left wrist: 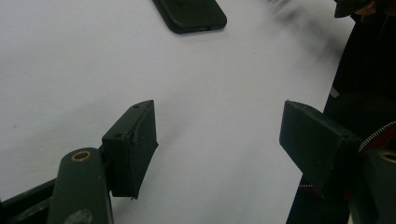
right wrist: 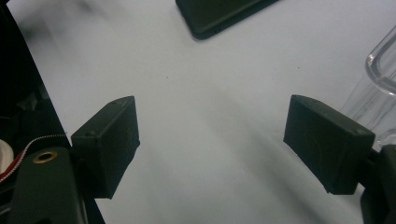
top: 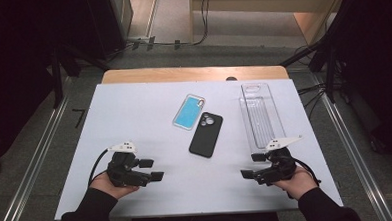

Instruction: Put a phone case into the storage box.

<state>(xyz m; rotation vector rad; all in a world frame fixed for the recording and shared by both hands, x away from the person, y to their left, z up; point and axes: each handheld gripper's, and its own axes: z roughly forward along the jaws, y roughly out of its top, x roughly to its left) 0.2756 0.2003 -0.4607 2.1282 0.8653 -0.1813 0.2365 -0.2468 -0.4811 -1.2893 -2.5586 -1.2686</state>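
While both sit near edge of desk (top: 133, 100), left gripper (top: 150, 169) & right gripper (top: 252, 165) are released, nothing btwn jaws; black phone case (top: 206, 134) further out.

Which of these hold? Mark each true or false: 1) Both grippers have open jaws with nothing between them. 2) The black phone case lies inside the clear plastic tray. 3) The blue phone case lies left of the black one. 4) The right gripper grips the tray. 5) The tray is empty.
1) True: the left gripper and the right gripper both hold their jaws apart over bare table sheet.
2) False: the black phone case lies on the sheet, left of the clear plastic tray.
3) True: the blue phone case sits up and left of it.
4) False: it hovers near the tray's near end, open.
5) True.
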